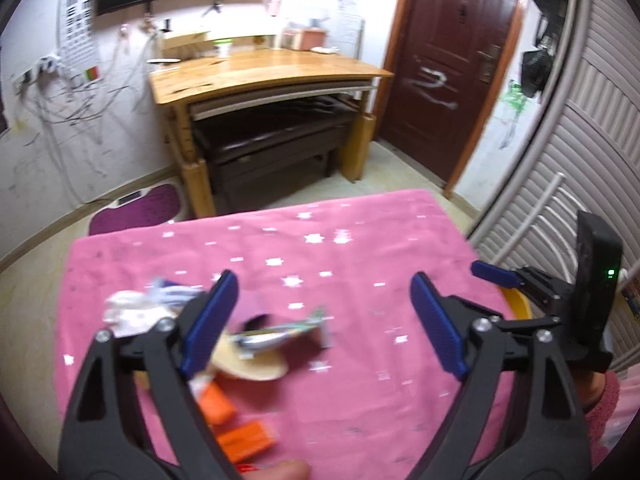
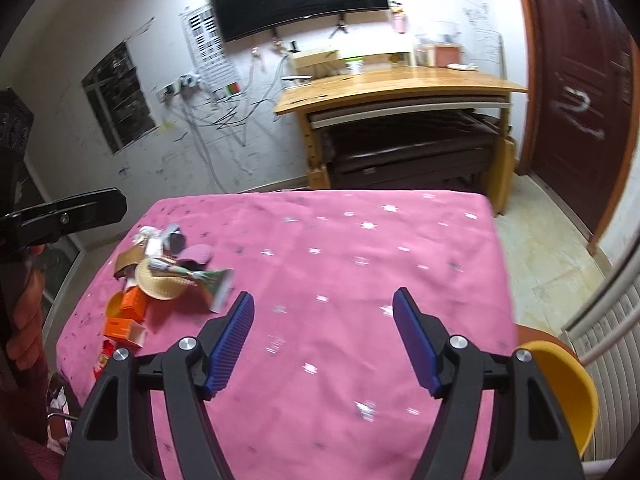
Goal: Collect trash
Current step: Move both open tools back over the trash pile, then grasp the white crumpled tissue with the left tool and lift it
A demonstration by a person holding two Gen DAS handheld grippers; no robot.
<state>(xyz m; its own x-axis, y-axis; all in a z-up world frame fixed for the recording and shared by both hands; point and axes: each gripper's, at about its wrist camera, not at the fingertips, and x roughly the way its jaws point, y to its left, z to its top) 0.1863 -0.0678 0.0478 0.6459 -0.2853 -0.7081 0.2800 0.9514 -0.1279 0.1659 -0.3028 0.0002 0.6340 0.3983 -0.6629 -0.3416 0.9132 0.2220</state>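
**Trash pile lies left of both grippers**

The left gripper [image 1: 322, 322] and right gripper [image 2: 322, 342] are spread wide, grasping nothing. The trash pile [image 2: 160, 276] lies on the pink tablecloth [image 2: 360, 240], just ahead-left of the left fingers, nearer them. The yellow bin [image 2: 568, 392] sits right.

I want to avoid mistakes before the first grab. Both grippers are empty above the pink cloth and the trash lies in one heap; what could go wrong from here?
1. The trash heap is tangled: wrappers lie over the paper plate, so one grab may drag several pieces.
2. The orange boxes sit near the cloth's edge and could be pushed off.
3. The yellow bin is on the far side from the heap, so pieces may drop on the way.
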